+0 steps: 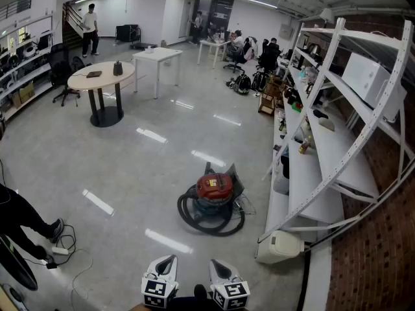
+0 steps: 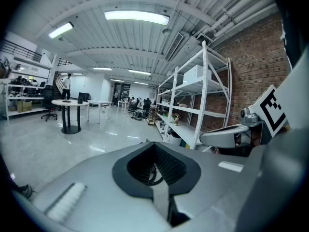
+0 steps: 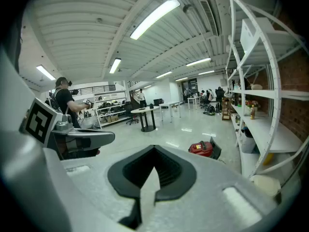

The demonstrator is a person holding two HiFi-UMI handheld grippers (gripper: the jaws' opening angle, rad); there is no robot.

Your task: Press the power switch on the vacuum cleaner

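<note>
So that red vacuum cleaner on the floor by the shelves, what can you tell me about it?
The vacuum cleaner is a squat canister, upright on the glossy grey floor beside the white shelving. Its lid is shiny red with a pale label; the body below looks darker. A black hose lies coiled around it. The left gripper and right gripper are both well short of it.

Floor (image 1: 130, 167) glossy (streaky reflections); vacuum cleaner (image 1: 214, 186) red plastic, shiny; brick wall (image 1: 379, 251) rough, matt.
</note>
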